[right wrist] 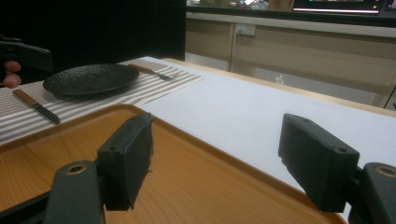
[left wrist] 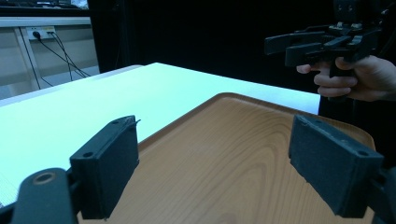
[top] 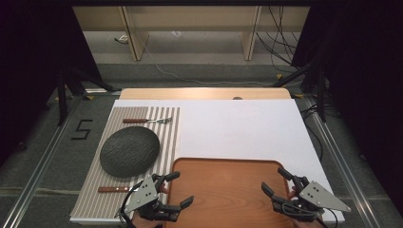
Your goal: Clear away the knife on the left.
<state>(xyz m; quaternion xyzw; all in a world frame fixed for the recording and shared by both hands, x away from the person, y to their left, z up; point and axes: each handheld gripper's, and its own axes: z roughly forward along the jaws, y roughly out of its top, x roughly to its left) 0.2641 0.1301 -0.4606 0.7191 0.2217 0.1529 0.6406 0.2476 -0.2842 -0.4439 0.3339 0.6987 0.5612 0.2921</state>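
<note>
A brown, wood-grained tray (top: 228,190) is seen beneath the black jaws of both grippers. Beyond the tray, a white tabletop (top: 237,128) is shown. To the left of the left gripper (top: 177,189), a mat (top: 173,130) striped in grey and white is seen, and on it a dark, ridged plate (top: 129,152). A knife (top: 113,189) and a fork (top: 147,120) are given reddish-brown handles.

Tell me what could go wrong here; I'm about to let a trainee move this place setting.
1. The knife lies flat on the striped placemat right beside the left gripper; open fingers could nudge it.
2. The dark plate is low and wide, so a rim pinch may slip.
3. Both grippers hover over the wooden tray; the right gripper could bump its raised edge.
</note>
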